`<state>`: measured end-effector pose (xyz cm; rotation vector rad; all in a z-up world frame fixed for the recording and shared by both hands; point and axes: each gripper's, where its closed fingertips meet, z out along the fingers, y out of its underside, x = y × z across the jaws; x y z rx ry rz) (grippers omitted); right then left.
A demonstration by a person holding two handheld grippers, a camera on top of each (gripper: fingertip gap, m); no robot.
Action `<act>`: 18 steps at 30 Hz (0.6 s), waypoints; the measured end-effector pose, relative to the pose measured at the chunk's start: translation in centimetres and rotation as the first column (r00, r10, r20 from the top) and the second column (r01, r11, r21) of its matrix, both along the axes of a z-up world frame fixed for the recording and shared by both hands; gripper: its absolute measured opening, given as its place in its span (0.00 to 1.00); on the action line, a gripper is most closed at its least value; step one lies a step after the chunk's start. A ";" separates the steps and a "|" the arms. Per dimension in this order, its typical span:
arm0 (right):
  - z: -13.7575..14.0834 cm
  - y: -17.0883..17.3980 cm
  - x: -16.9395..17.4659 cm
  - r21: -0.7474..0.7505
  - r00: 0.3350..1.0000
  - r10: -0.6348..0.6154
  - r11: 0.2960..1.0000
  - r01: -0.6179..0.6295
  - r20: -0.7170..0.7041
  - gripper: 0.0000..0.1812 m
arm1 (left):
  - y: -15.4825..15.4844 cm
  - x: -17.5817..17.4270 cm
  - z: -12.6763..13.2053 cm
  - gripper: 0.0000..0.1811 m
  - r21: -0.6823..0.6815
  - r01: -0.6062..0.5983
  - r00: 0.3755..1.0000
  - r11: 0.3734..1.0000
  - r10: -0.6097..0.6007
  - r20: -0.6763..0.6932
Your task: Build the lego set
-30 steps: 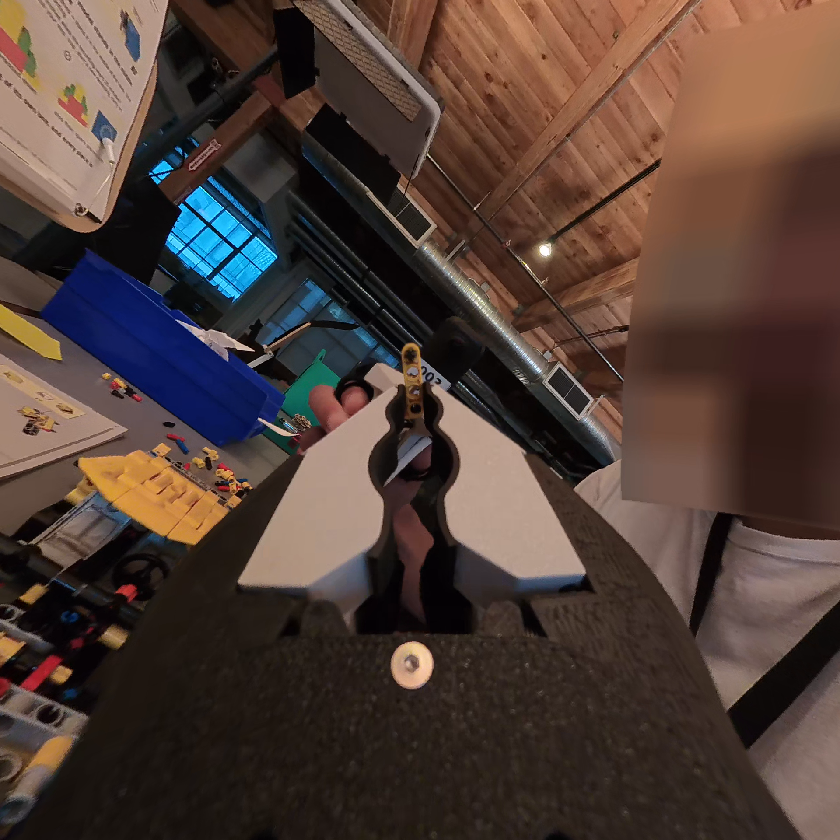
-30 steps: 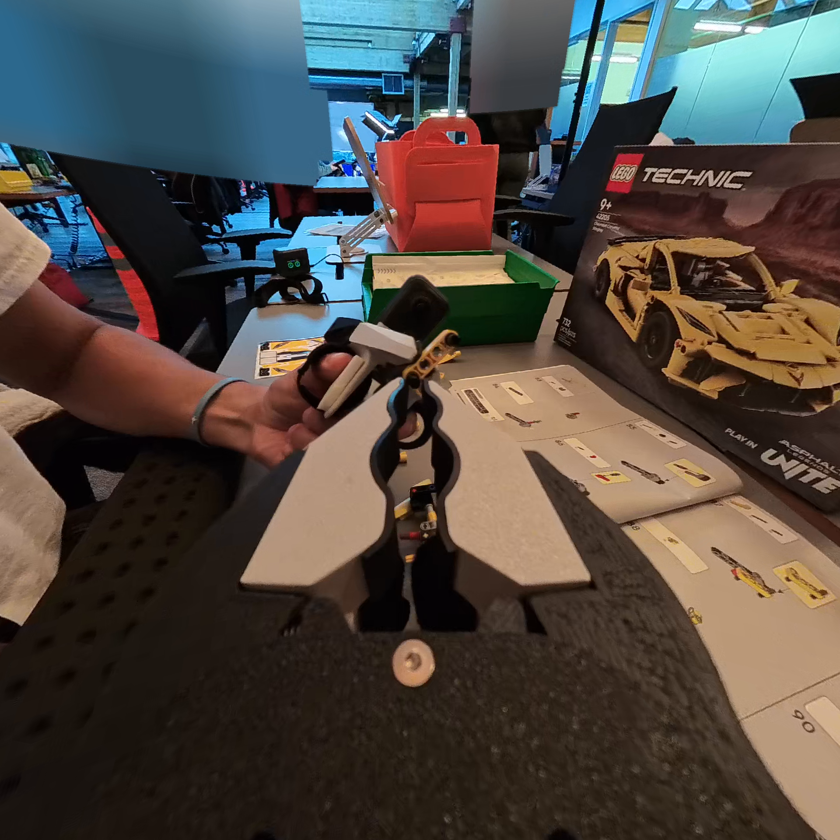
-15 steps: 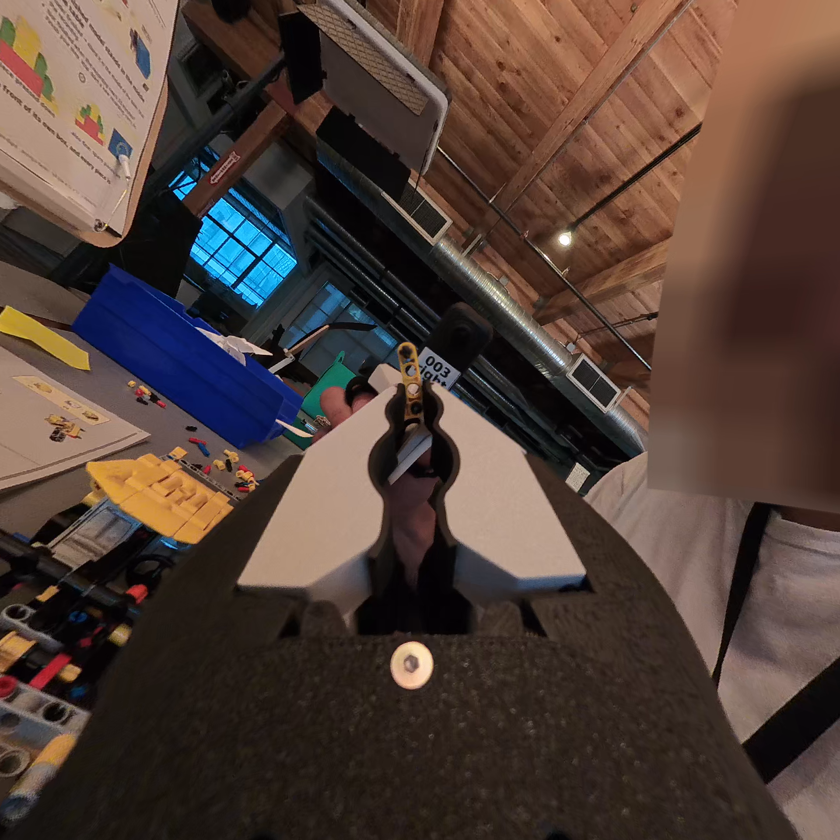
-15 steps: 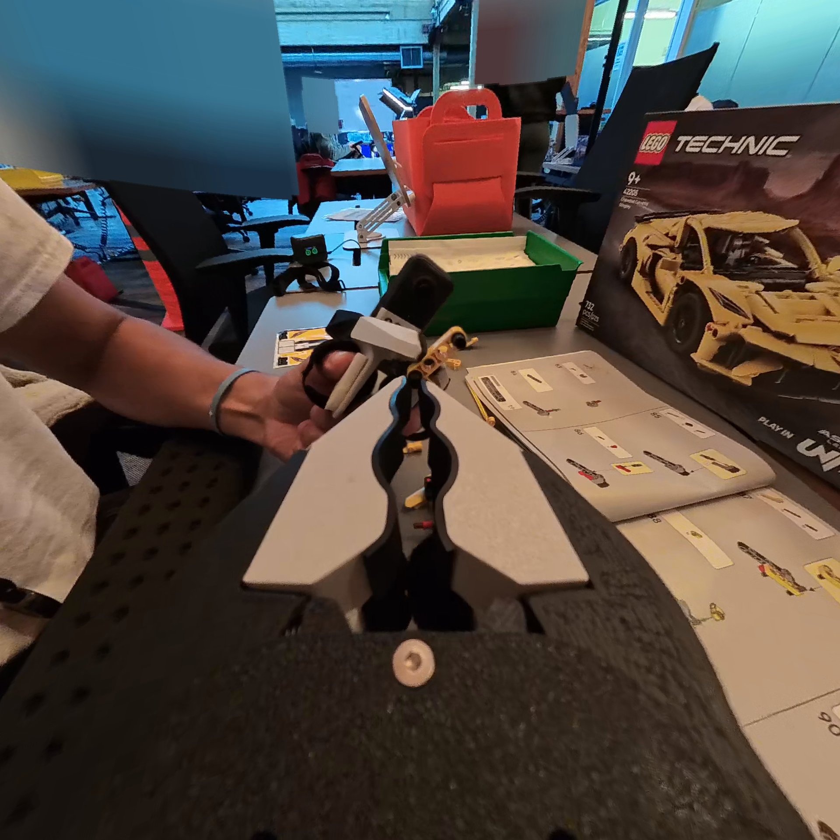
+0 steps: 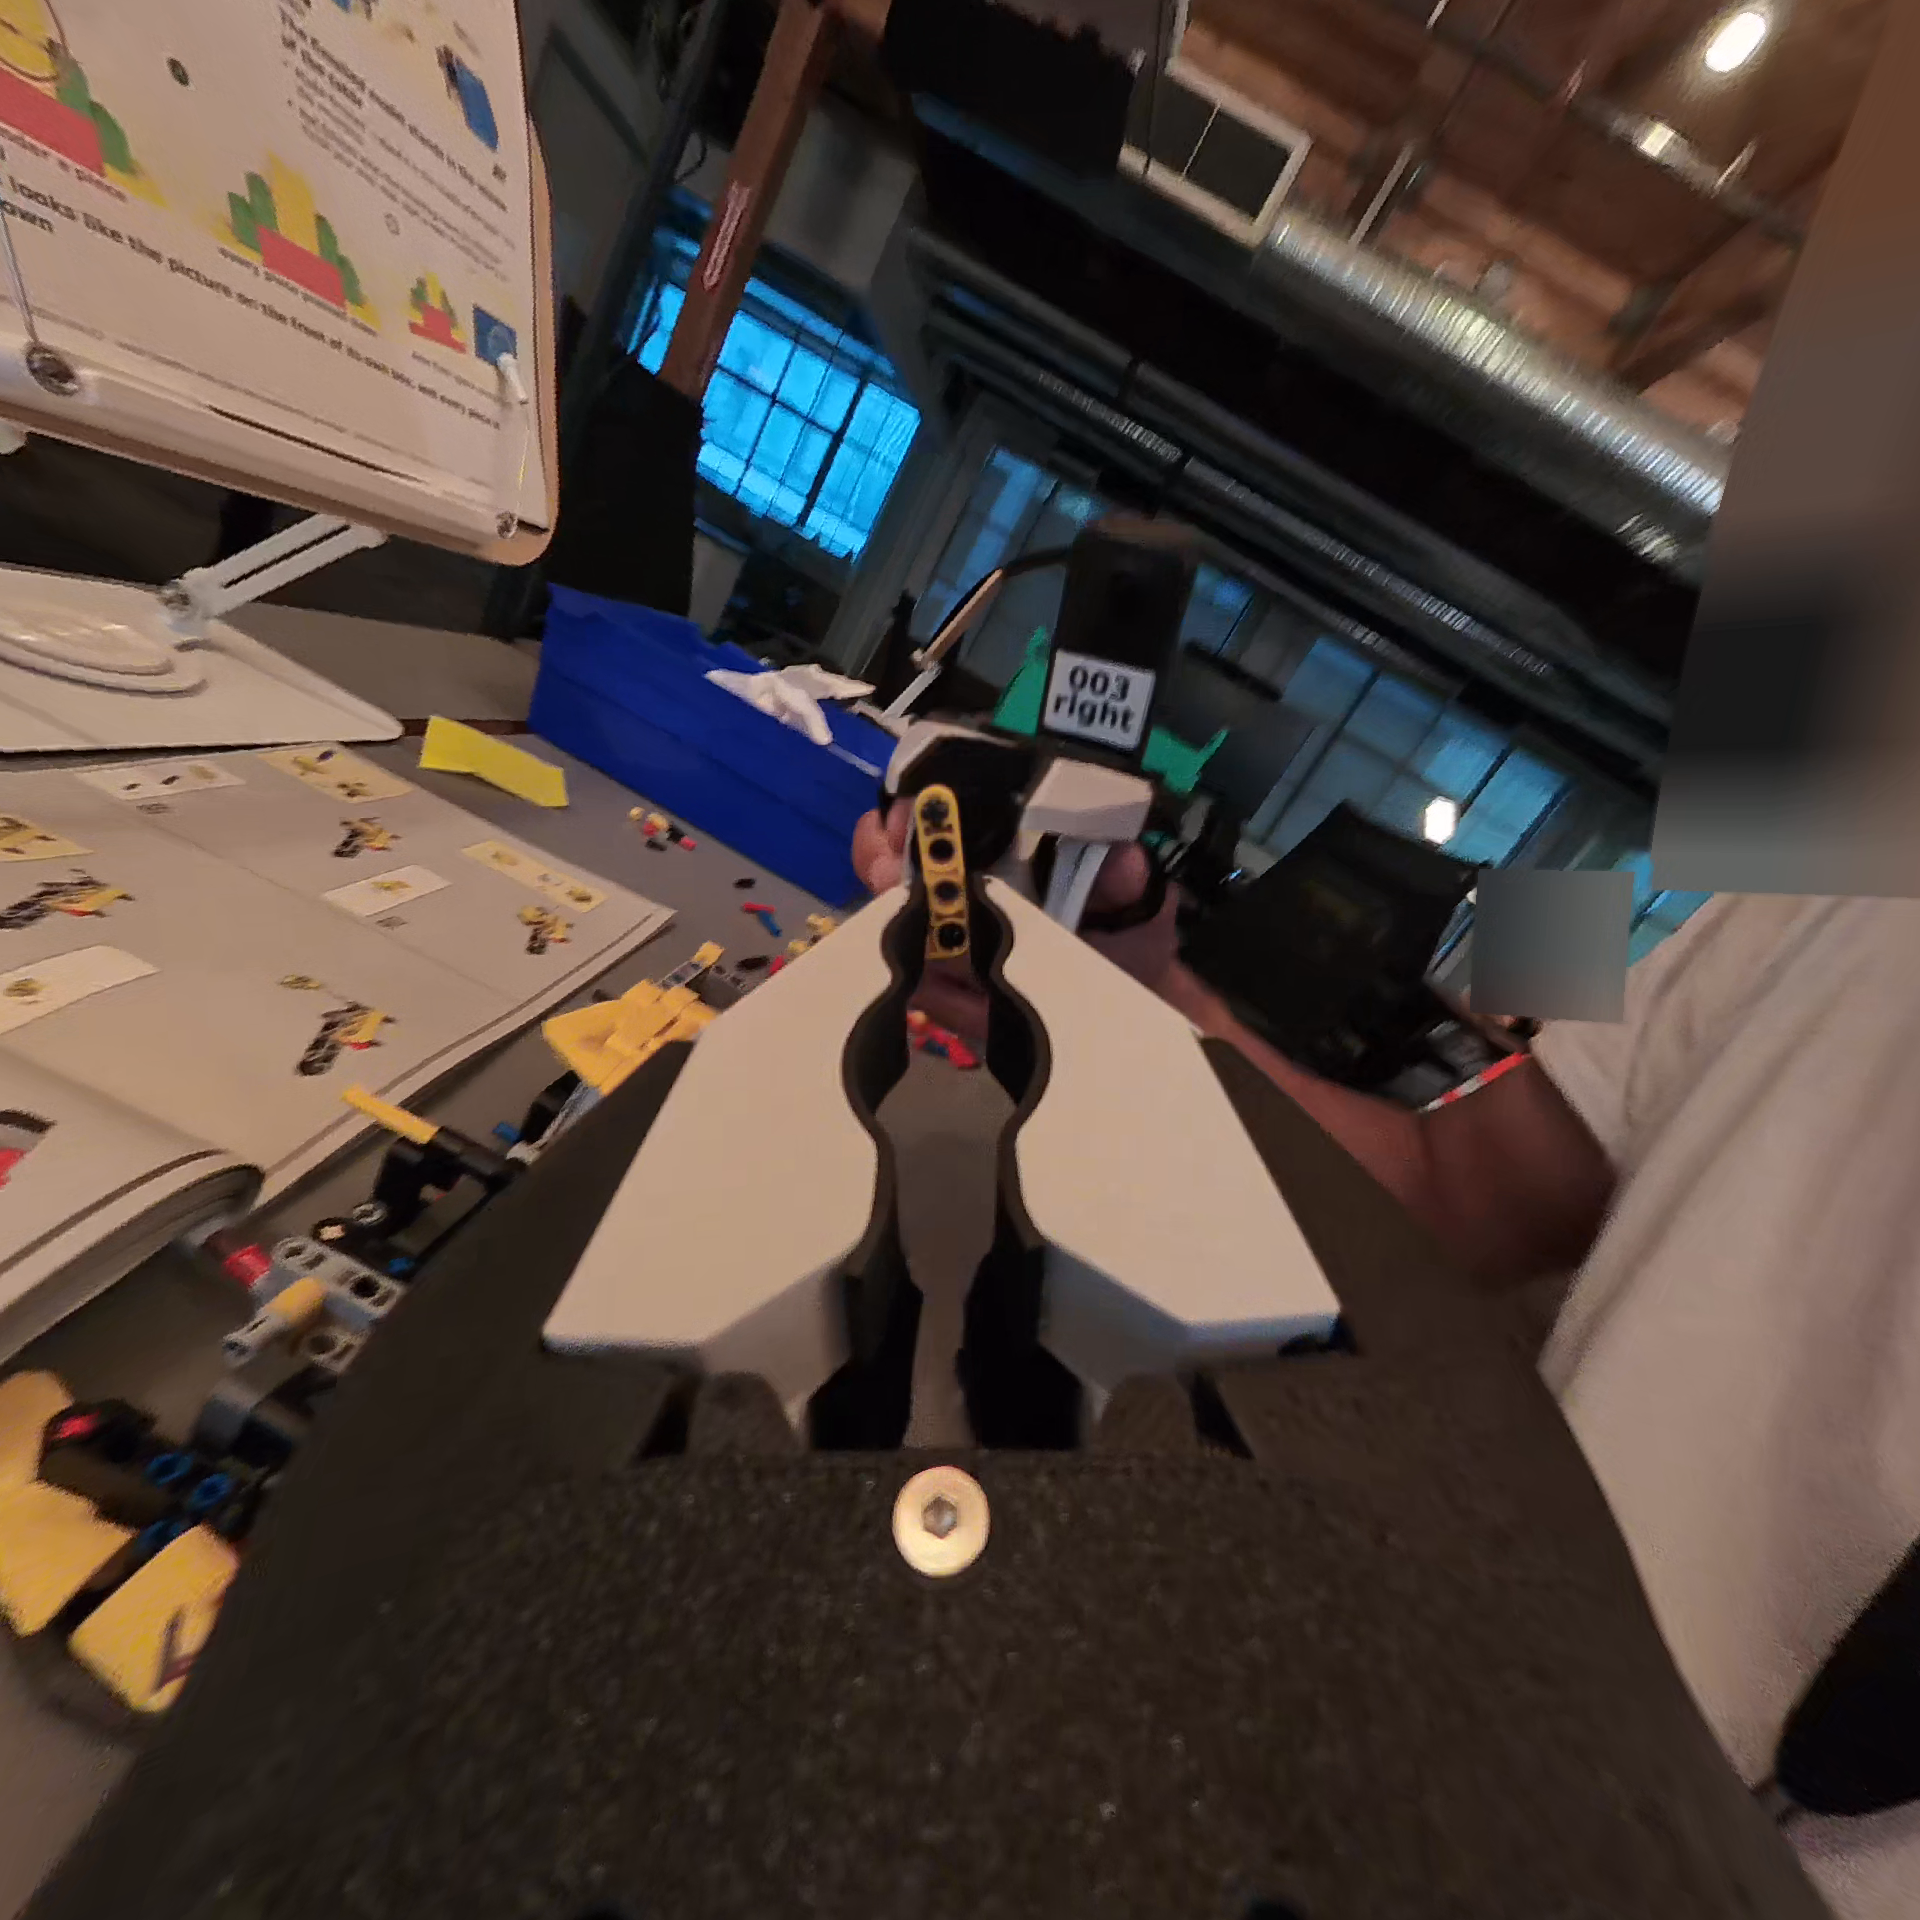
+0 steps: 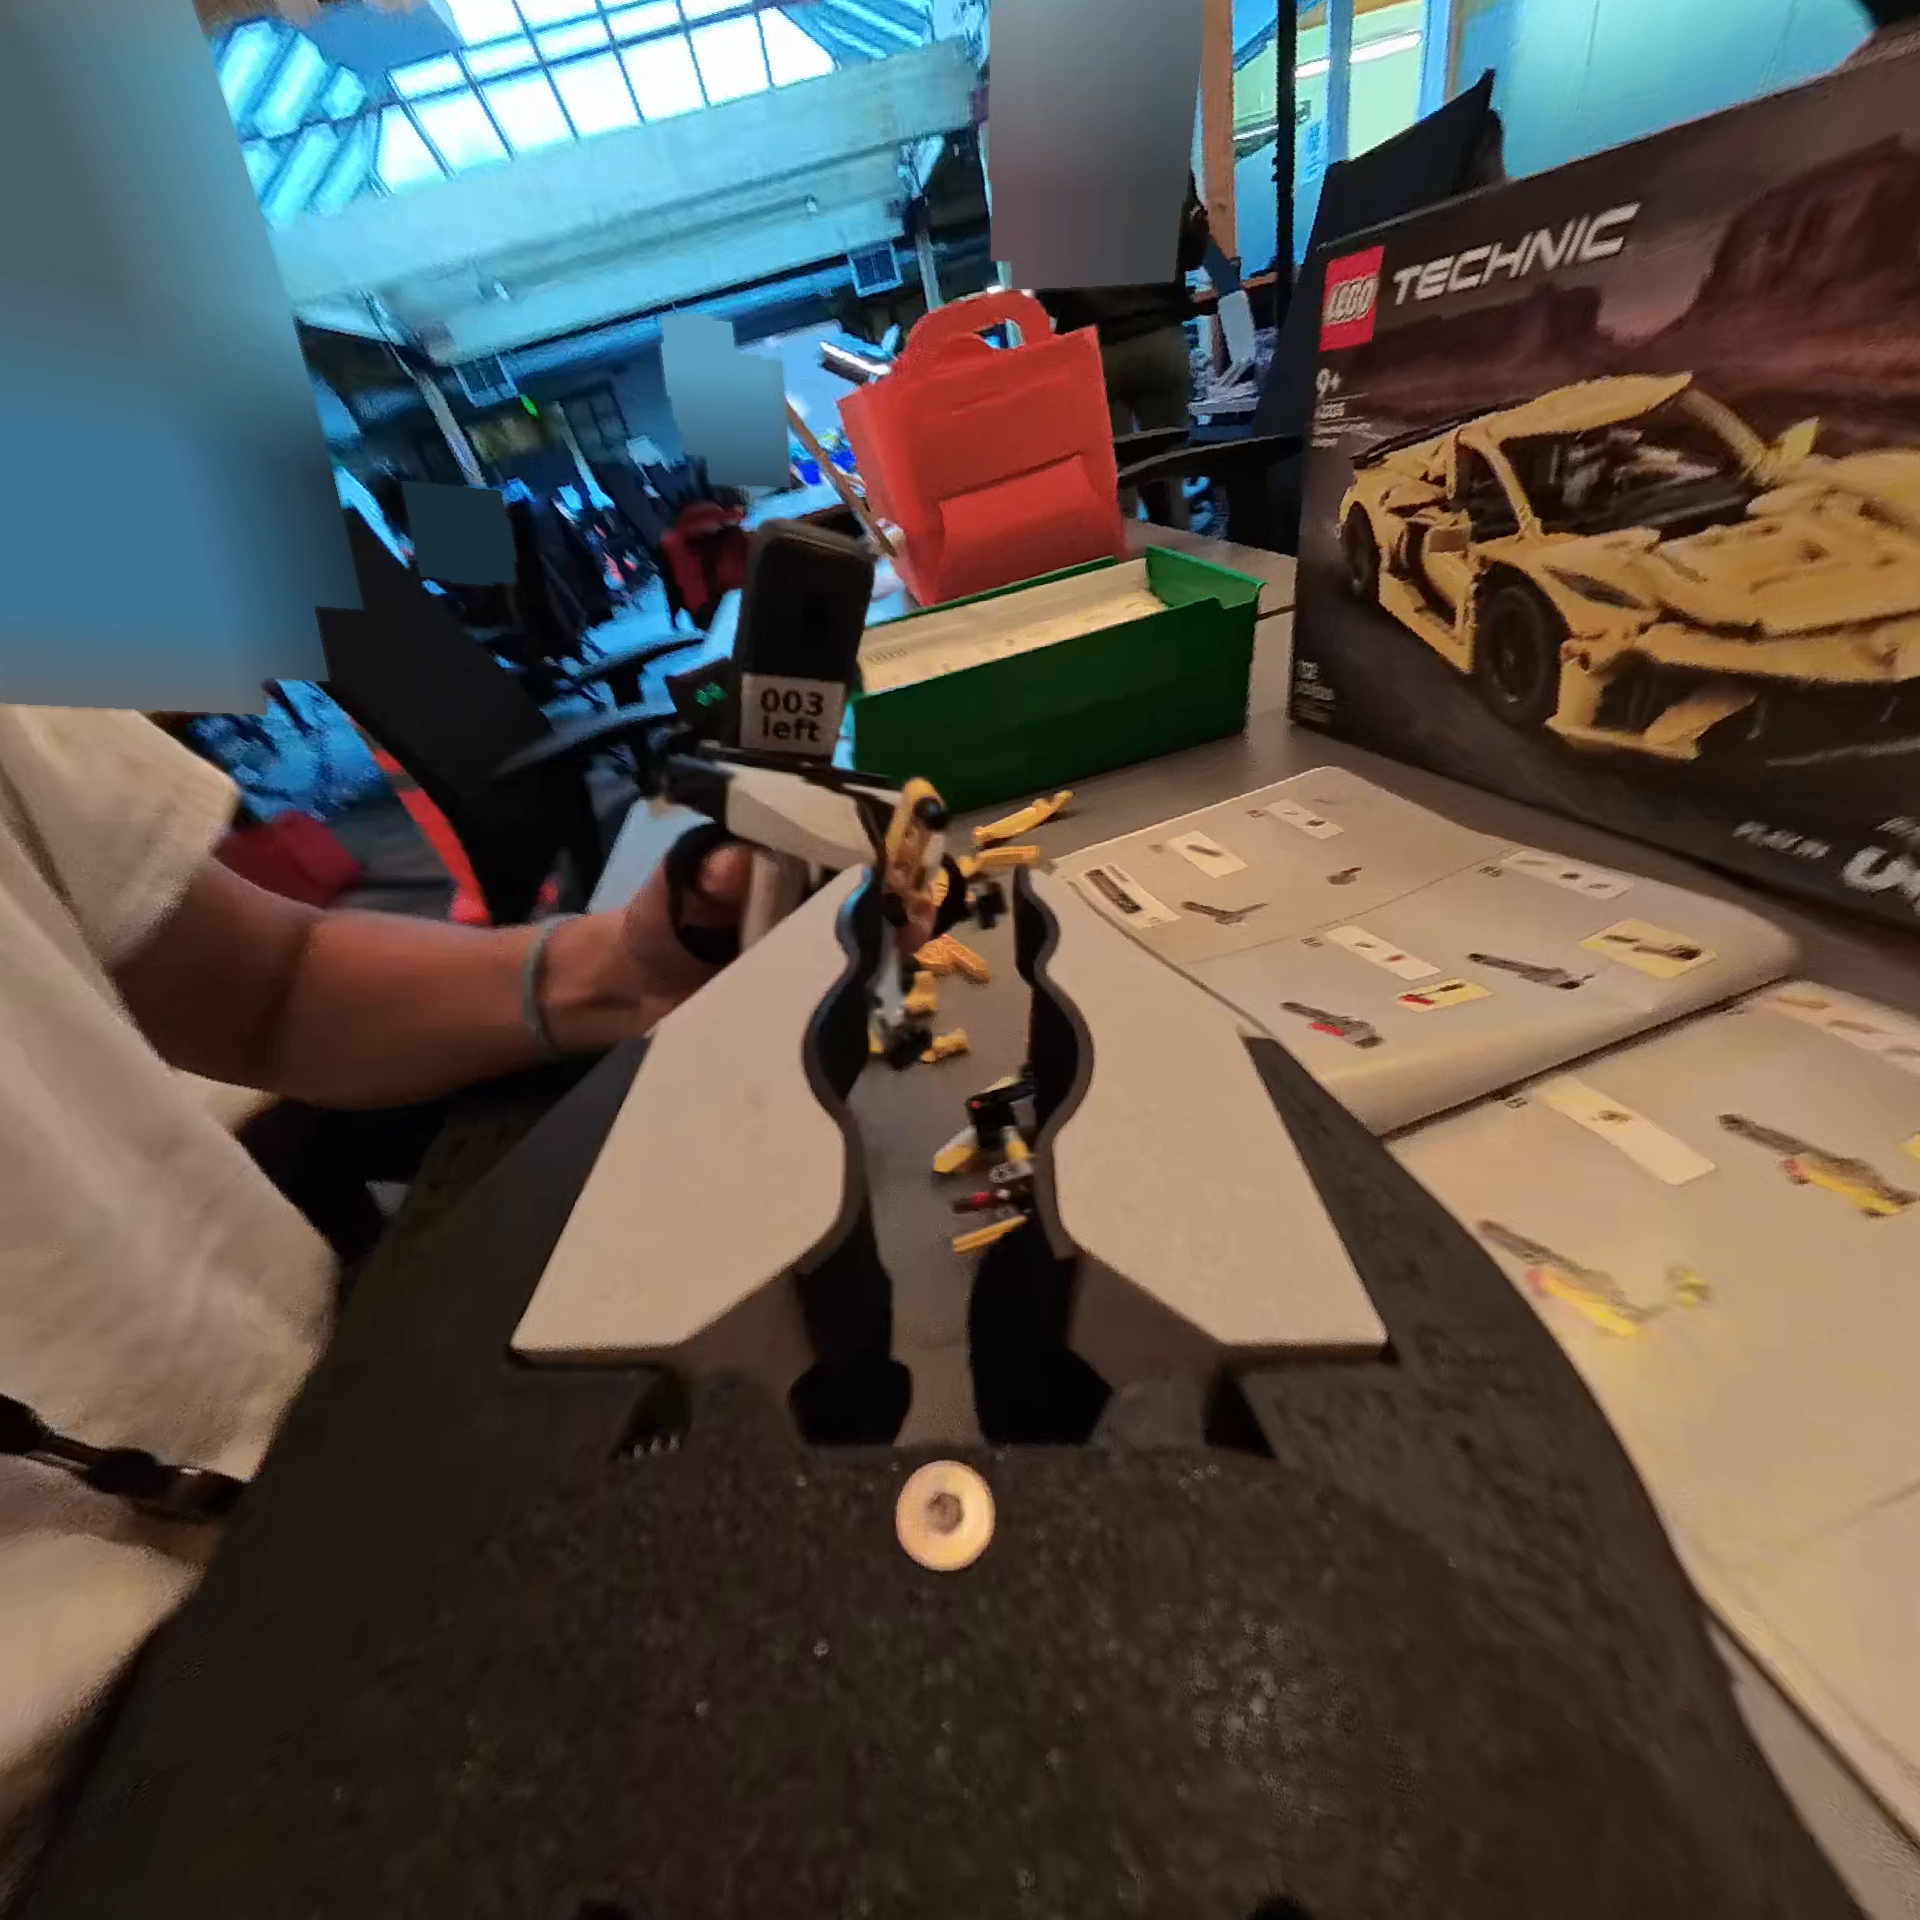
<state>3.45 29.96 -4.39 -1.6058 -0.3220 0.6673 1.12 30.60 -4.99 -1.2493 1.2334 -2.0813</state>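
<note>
My left gripper is shut on a yellow Technic beam with holes, which stands up out of the fingertips. It also shows in the right wrist view, held in a hand, with the yellow beam at its tip. My right gripper is open and empty, with its jaws on either side of the beam's lower end, not touching it. It shows in the left wrist view just behind the beam. A partly built black and grey chassis with yellow panels lies on the table at lower left.
Open instruction booklets lie on the grey table. Loose small pieces lie under my right gripper. A blue bin, a green bin, a red bag and the set's box stand behind. My two grippers' fingertips are within a few centimetres of each other.
My right gripper has opened from a near-shut grip at the beam. Both grippers have tilted down toward the table. The left gripper still holds the yellow beam.
</note>
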 end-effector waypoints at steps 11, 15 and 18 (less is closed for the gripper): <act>-1.8 -0.3 -1.4 -0.104 0.989 0.132 0.985 -0.138 -0.058 0.02 | -1.8 0.2 -1.7 0.04 0.139 0.081 0.995 0.987 -0.072 -0.071; -1.6 -0.5 -1.6 -0.114 0.976 0.169 0.976 -0.185 -0.139 0.02 | -1.7 -0.1 -1.2 0.04 0.094 0.098 0.994 0.991 -0.093 -0.054; -1.4 -0.2 -1.5 -0.107 0.957 0.181 0.972 -0.209 -0.225 0.02 | -1.1 -0.1 -0.7 0.04 0.025 0.094 0.995 0.995 -0.093 -0.036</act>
